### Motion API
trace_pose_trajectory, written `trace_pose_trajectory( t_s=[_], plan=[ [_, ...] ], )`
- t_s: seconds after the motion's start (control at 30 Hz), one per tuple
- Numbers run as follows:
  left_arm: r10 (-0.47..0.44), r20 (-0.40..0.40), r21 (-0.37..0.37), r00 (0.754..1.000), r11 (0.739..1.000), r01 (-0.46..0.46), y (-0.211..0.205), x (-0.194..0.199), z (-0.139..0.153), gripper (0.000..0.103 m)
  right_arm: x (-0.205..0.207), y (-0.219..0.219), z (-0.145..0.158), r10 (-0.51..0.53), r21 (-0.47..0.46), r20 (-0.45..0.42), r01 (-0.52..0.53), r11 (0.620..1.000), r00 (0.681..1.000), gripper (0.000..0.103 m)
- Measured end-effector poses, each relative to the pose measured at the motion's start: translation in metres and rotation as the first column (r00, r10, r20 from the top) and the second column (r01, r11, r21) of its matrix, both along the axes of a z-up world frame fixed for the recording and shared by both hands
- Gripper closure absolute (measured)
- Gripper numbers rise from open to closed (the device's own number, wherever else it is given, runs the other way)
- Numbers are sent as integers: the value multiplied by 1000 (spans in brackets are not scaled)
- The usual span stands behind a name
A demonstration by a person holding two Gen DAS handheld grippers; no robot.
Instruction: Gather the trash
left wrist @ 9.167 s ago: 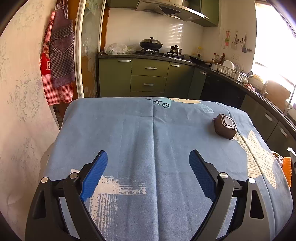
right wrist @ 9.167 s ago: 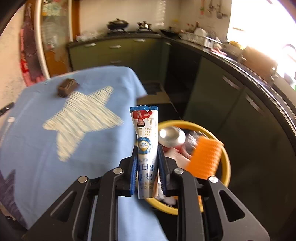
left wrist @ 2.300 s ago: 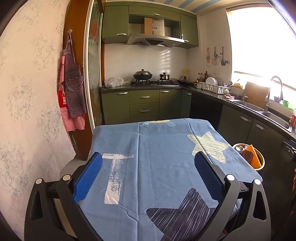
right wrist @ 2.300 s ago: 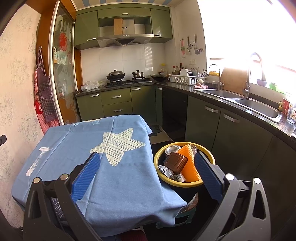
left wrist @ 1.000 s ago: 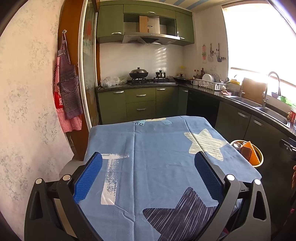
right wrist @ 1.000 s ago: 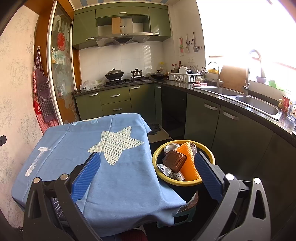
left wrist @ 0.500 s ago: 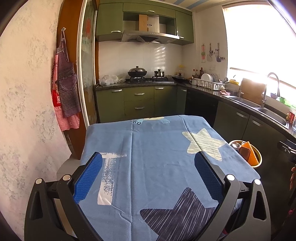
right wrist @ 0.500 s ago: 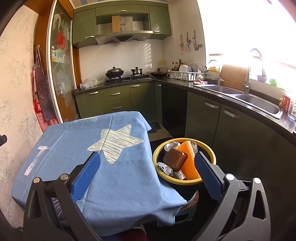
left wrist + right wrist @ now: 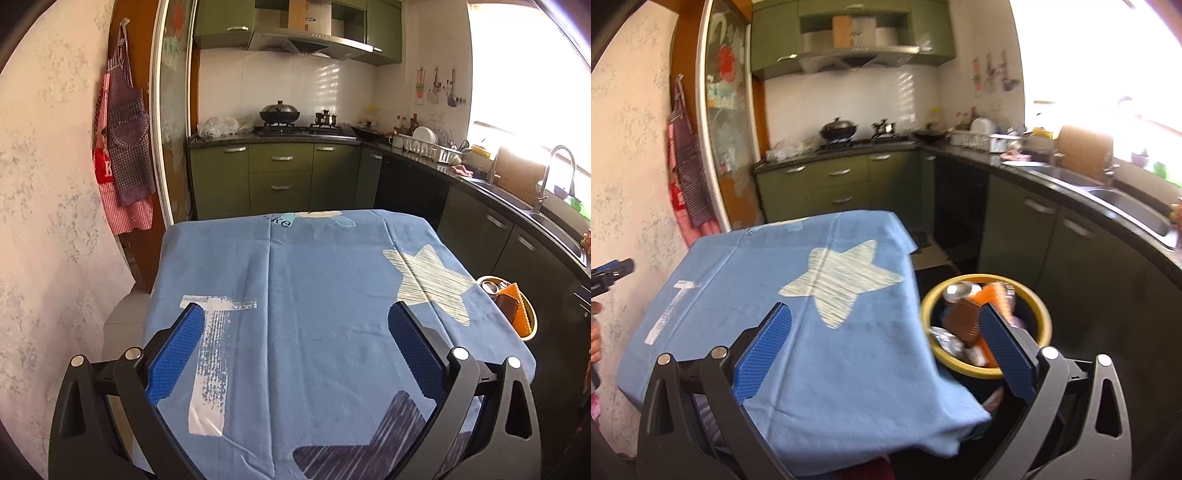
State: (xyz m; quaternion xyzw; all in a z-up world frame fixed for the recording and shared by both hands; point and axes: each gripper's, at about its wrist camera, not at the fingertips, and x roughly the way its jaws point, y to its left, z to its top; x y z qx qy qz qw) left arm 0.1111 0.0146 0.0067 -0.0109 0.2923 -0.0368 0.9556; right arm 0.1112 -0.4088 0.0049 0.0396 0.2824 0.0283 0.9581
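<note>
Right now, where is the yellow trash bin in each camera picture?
Left wrist view: the yellow trash bin peeks out at the far right edge, just past the table's right side.
Right wrist view: the bin sits right of centre, partly behind the right gripper, which is open.
Shared landmark: the pale star on the blue tablecloth, printed near the bin's side of the table.

one yellow bin (image 9: 1039, 302), one blue tablecloth (image 9: 314, 280), two aprons (image 9: 125, 147)
</note>
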Motion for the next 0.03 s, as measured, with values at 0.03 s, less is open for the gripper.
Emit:
trace_pose_trajectory(
  t_s=[0.03],
  plan=[
    [10, -29, -11, 1000, 1000, -10, 6, 19, -6, 5, 0, 0, 0, 0, 0, 0, 0, 1000, 1000, 7]
  ],
)
